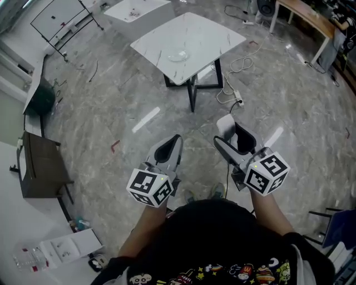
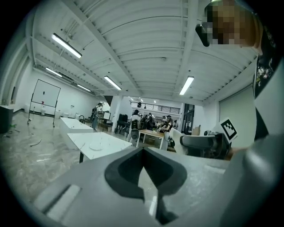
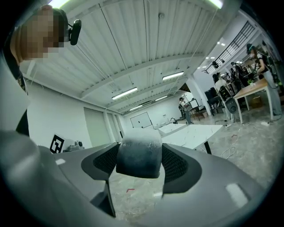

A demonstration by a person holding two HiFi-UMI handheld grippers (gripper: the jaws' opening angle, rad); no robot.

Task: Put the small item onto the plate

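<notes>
My right gripper (image 1: 227, 132) is shut on a small whitish, roll-shaped item (image 3: 139, 153), seen in the head view as a pale item (image 1: 225, 123) at the jaw tips. My left gripper (image 1: 172, 146) is shut with nothing in it; its jaws meet in the left gripper view (image 2: 143, 153). Both are held at waist height above the floor, well short of the white marble table (image 1: 211, 44). A clear glass plate (image 1: 178, 55) lies on that table and shows small in the left gripper view as a plate (image 2: 95, 146).
A second white table (image 1: 136, 8) stands behind the first. A cable with a power strip (image 1: 238, 101) lies on the floor by the table's right. A dark cabinet (image 1: 41, 167) and a whiteboard (image 1: 53, 19) are at the left; a wooden desk (image 1: 311, 19) is at the far right.
</notes>
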